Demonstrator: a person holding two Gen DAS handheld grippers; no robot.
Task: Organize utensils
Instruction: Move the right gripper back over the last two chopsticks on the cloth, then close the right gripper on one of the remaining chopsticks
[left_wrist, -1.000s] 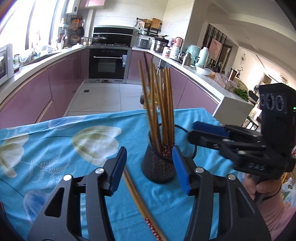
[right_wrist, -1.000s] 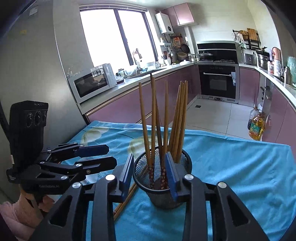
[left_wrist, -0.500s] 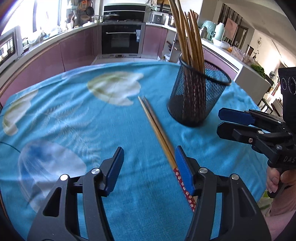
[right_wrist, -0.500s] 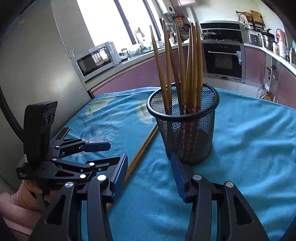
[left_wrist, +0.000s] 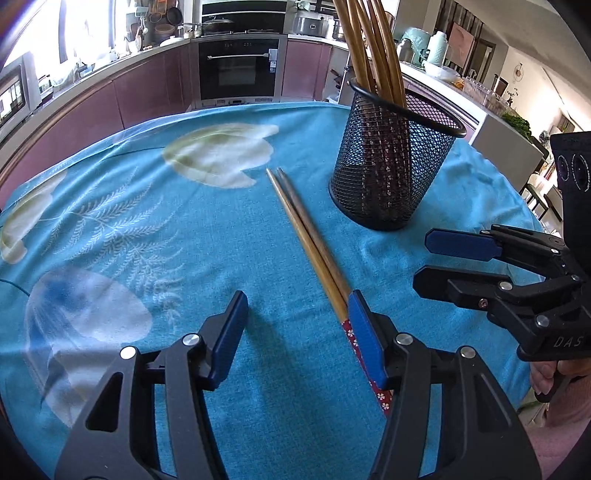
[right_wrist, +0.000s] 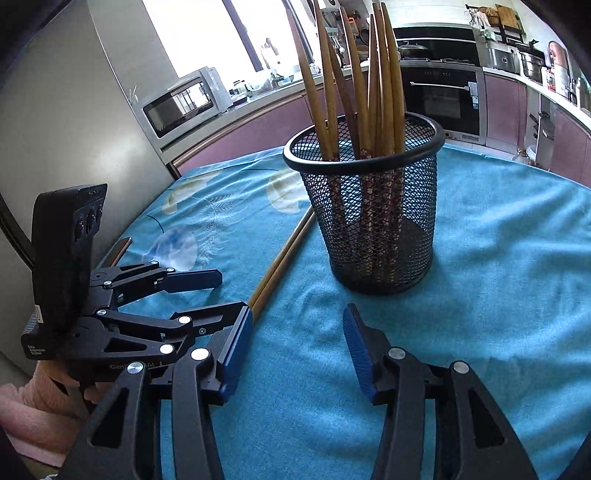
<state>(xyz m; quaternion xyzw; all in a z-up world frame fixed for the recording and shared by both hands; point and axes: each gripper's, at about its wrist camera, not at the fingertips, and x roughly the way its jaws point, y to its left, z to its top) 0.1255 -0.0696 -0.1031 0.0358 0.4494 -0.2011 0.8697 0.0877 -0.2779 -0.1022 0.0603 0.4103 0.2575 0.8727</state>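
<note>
Item: two loose chopsticks (left_wrist: 306, 243), lying side by side on the blue floral cloth (left_wrist: 147, 229) that is covering the bench, just beside the black mesh holder (left_wrist: 391, 162), which is standing upright and already carrying a bundle of chopsticks (right_wrist: 354, 74).

Left hand-held gripper (left_wrist: 295, 332): jaws standing wide apart, gripping nothing; its right pad is sitting against the patterned red end of the pair, so the sticks are lying at the edge of the gap, not centred in it.

Right hand-held gripper (right_wrist: 299, 347): also wide open and empty, hovering low in front of the holder.

Step in hand, as judged: picking up the loose pair. Doing it well is calling for shifting the left gripper to the right until both sticks are lying between the pads, closing on the two together, then tilting them upright over the holder's rim.

Obstructions: the right gripper (left_wrist: 480, 258) is sitting close beside the holder in the likely lifting path. The standing bundle is fanning outward and crowding the opening, and the light holder may be tipping if nudged.

Surroundings: oven (left_wrist: 240, 66), microwave (right_wrist: 181, 103), kitchen counters well behind.
</note>
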